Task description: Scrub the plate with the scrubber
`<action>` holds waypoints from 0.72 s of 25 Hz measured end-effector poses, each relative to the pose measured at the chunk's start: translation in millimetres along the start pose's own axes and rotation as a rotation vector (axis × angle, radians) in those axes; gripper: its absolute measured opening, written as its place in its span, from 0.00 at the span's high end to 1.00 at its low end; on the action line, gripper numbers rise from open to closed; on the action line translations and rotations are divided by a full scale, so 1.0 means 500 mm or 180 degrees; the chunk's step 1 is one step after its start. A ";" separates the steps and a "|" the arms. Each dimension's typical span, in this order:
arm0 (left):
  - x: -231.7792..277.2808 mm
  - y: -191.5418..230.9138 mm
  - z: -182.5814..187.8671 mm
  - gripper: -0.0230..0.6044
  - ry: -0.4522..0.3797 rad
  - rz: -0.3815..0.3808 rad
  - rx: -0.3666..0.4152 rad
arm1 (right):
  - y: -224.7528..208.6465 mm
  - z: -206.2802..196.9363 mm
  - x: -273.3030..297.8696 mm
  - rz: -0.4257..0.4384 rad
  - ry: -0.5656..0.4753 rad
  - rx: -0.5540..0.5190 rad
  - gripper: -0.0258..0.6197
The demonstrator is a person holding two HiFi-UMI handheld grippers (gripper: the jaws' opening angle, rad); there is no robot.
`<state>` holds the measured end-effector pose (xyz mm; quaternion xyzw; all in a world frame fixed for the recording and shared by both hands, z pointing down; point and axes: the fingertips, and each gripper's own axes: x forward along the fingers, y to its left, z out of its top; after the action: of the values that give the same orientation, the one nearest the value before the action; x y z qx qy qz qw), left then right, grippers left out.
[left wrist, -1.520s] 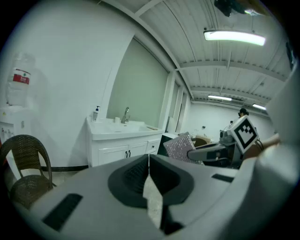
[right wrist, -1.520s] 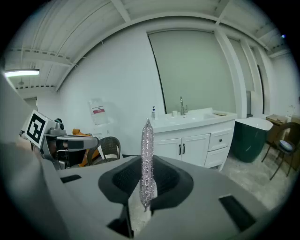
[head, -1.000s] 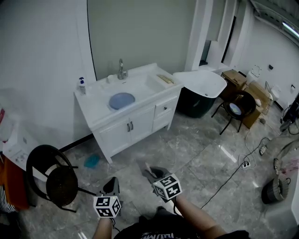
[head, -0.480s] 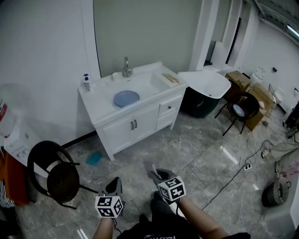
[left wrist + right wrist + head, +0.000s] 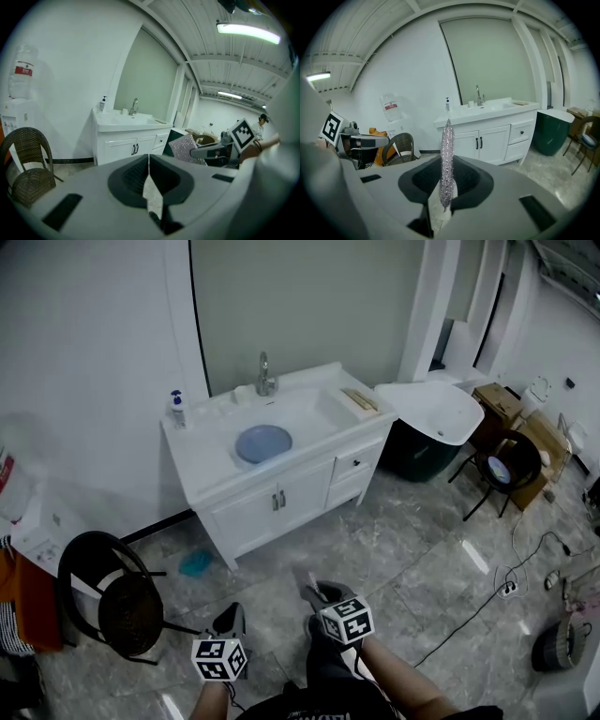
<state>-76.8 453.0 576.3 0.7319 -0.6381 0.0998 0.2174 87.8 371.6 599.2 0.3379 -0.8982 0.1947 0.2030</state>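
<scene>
A blue plate lies in the sink of a white vanity across the floor, far from both grippers. Low in the head view, my right gripper is shut on a silvery sparkly scrubber, which stands edge-on between its jaws. The left gripper view shows the scrubber as a flat patch. Beside it, my left gripper is shut with nothing in it, its jaws pressed together. Both point toward the vanity.
A faucet and a soap bottle stand on the vanity top. A black wicker chair stands at my left, and a teal object lies on the floor. A white tub, a second chair and floor cables are at right.
The head view has shifted, so the vanity sits slightly lower and further right in the picture. Both grippers keep the same pose, and the scrubber stays in the right one.
</scene>
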 end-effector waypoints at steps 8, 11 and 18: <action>0.164 0.022 0.108 0.93 -0.0009 0.0119 -0.0141 | -0.150 0.143 0.114 0.0047 -0.0076 0.0066 0.84; 0.216 0.025 0.127 0.93 0.0041 0.0157 -0.0176 | -0.195 0.176 0.148 0.0085 -0.0056 0.0044 0.84; 0.304 0.023 0.162 0.93 0.0141 0.0268 -0.0235 | -0.278 0.206 0.208 0.0191 0.0043 0.0103 0.84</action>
<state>-73.4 280.4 571.1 0.6934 -0.6667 0.1014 0.2540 87.6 169.8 593.7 0.3128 -0.9032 0.2174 0.1976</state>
